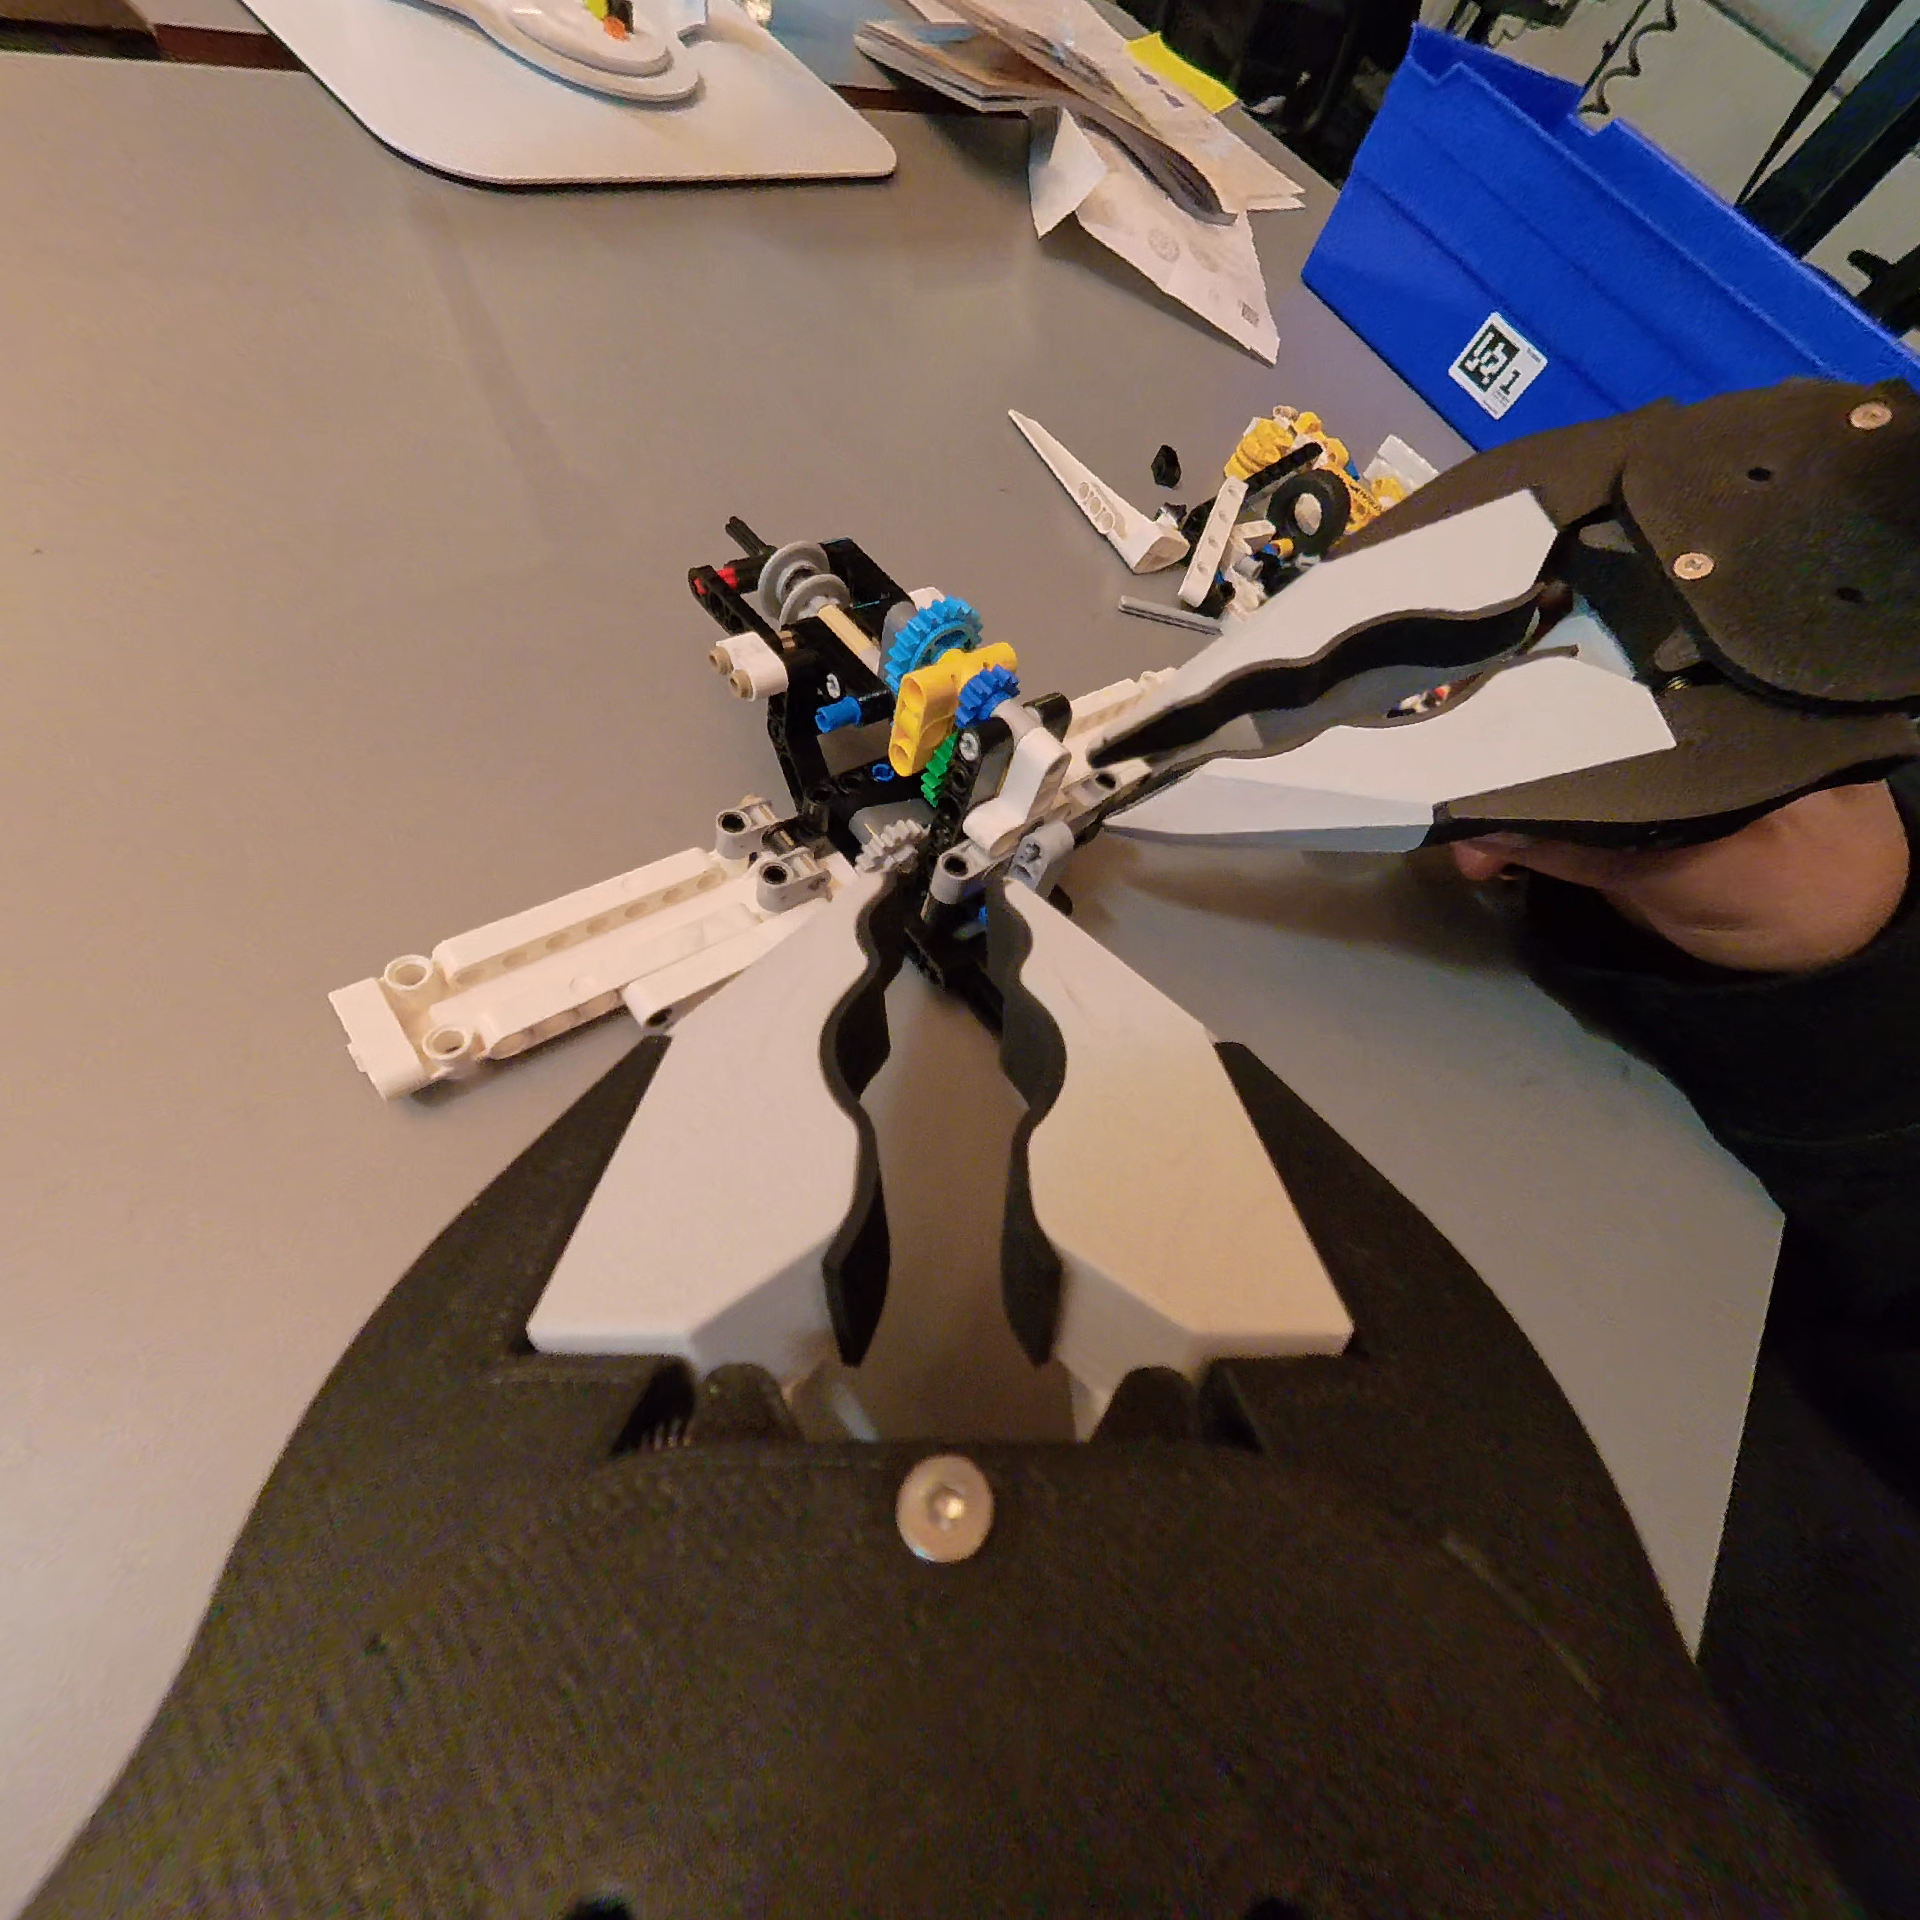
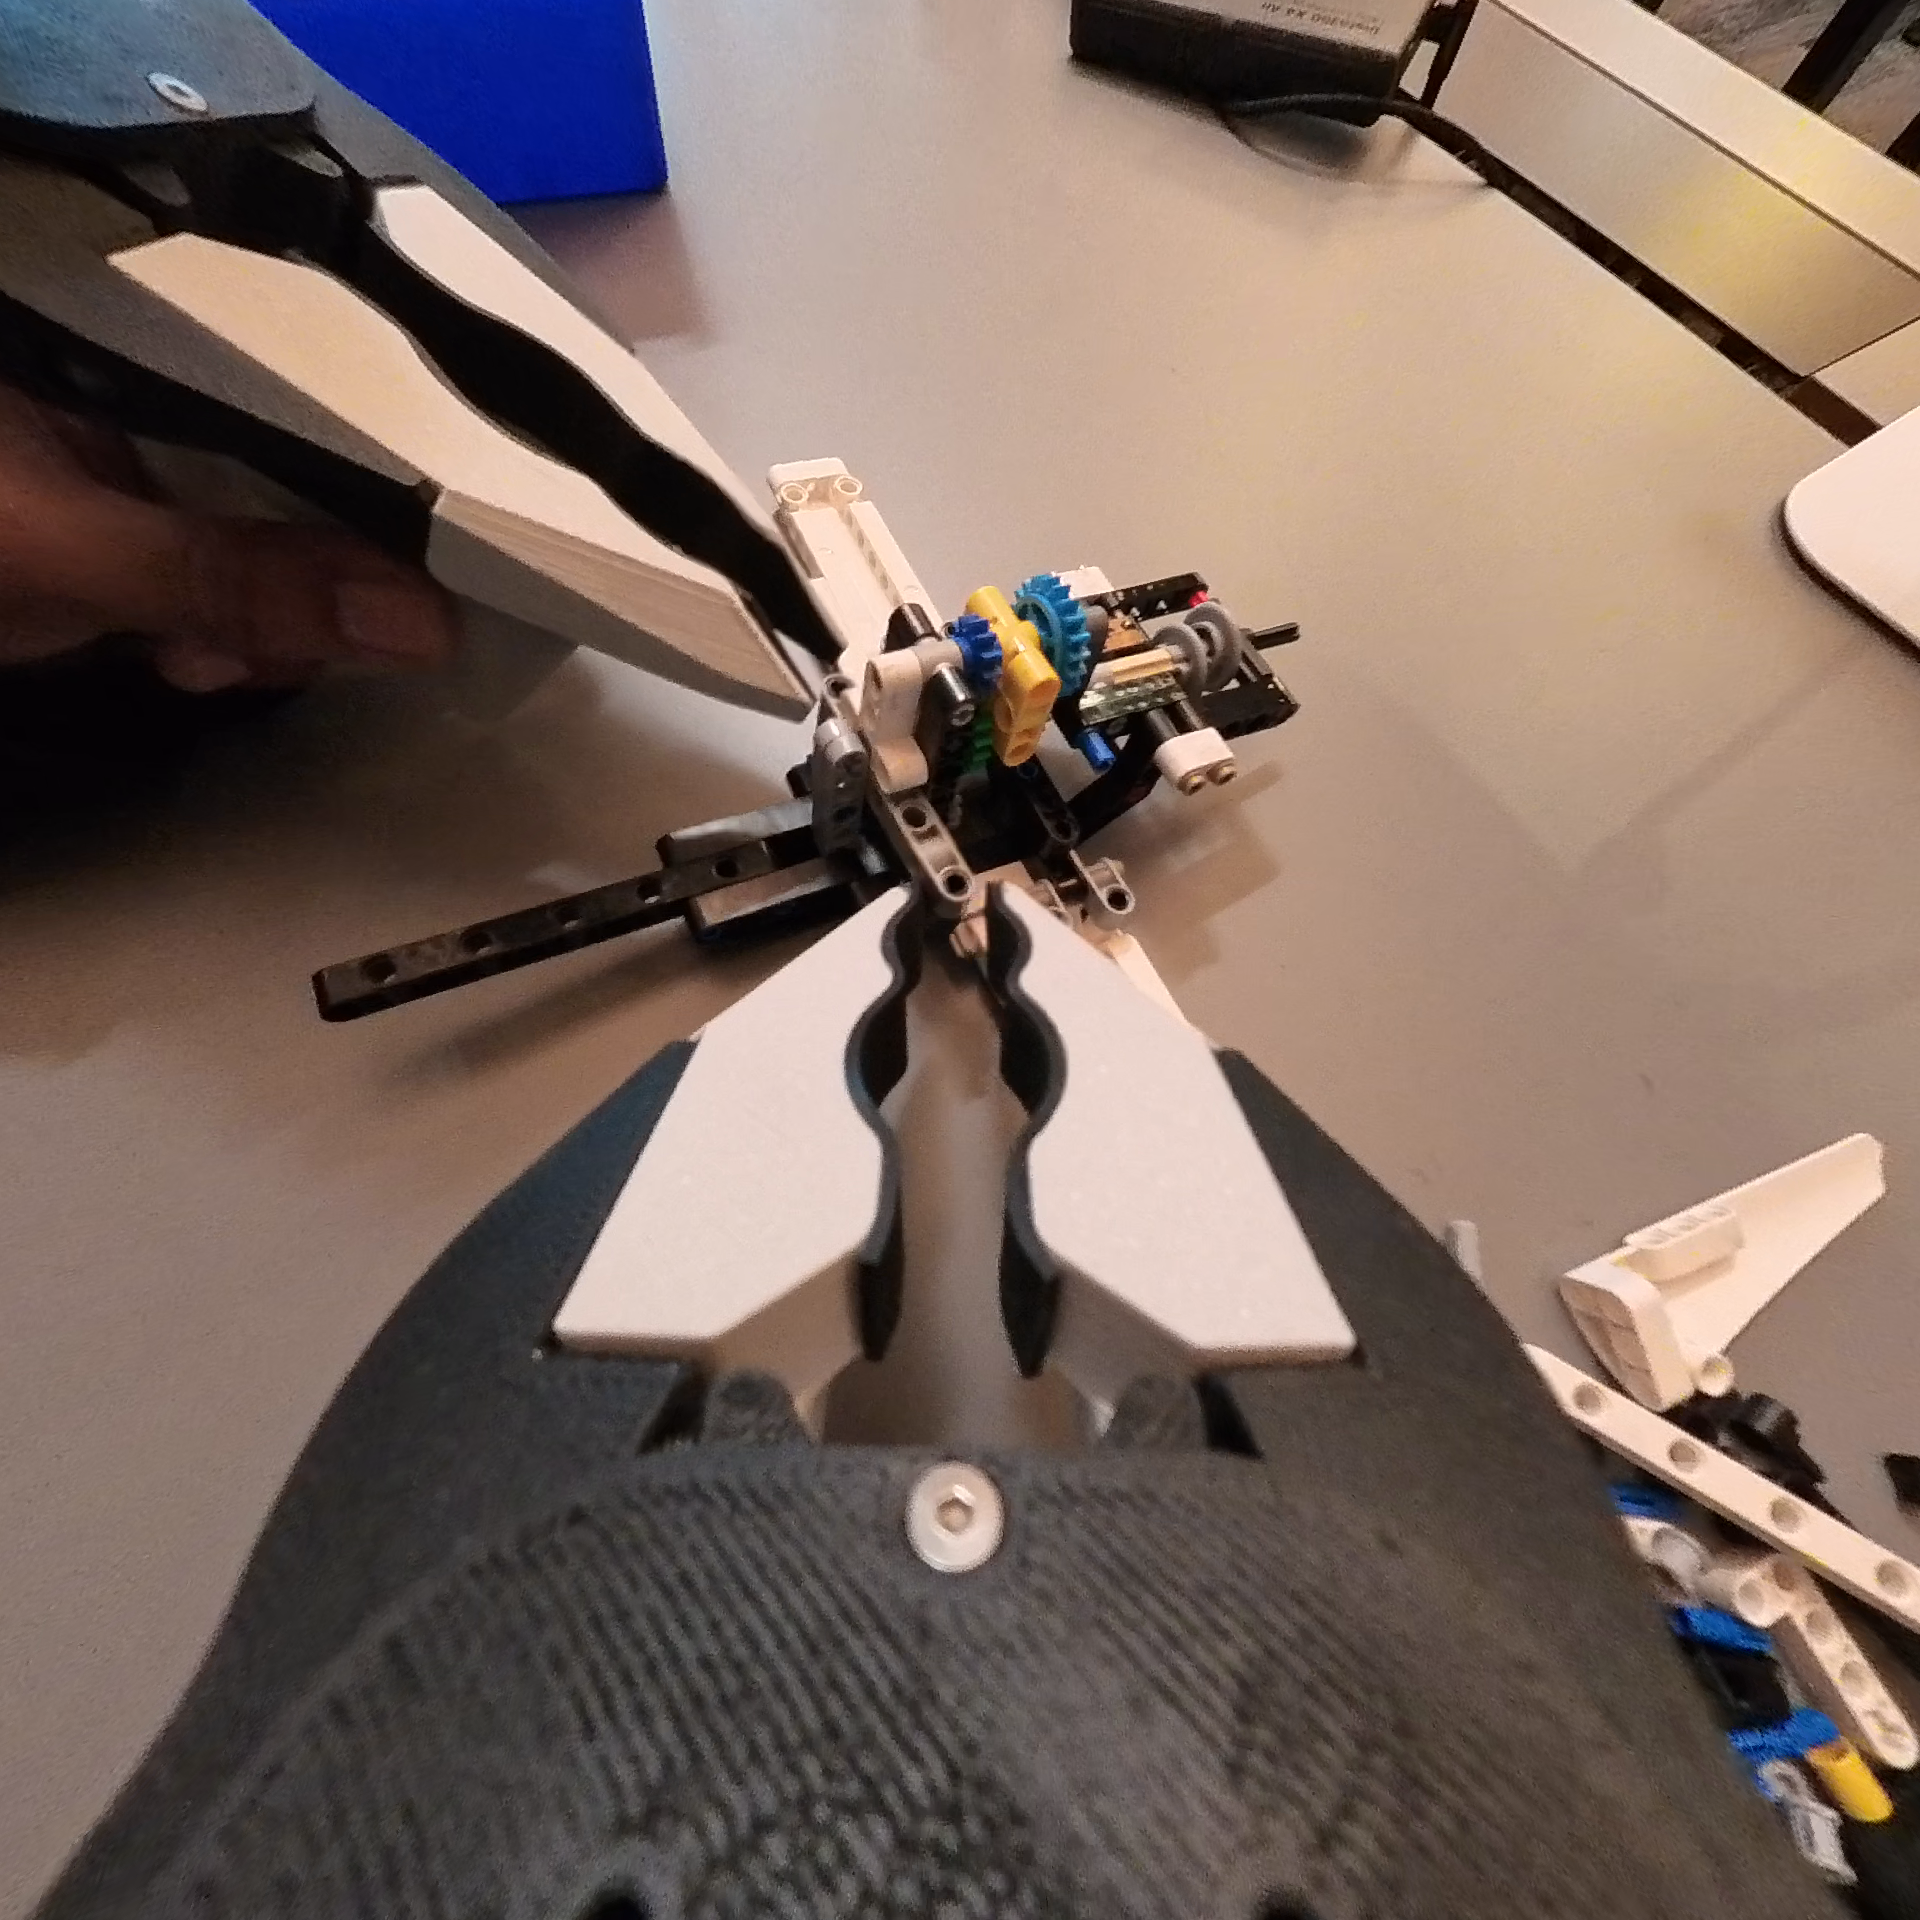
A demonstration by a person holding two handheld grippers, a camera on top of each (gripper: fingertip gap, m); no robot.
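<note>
We see a toy model (image 1: pixel 914 727) made of building bricks sitting in the middle of the grey bench (image 1: pixel 364 520); it has black beams, white beams, and blue, green and grey gears; our left gripper (image 1: pixel 940 894) has its jaws nearly closed, pinching a black beam at the near end of the model; our right gripper (image 2: pixel 956 914) has its jaws nearly closed too, squeezing a thin grey beam on the model's side; a pile of loose bricks (image 1: pixel 1278 509) lies near the right gripper; a blue bin (image 1: pixel 1558 239) stands behind the pile; folded papers (image 1: pixel 1143 156) lie farther back.
</note>
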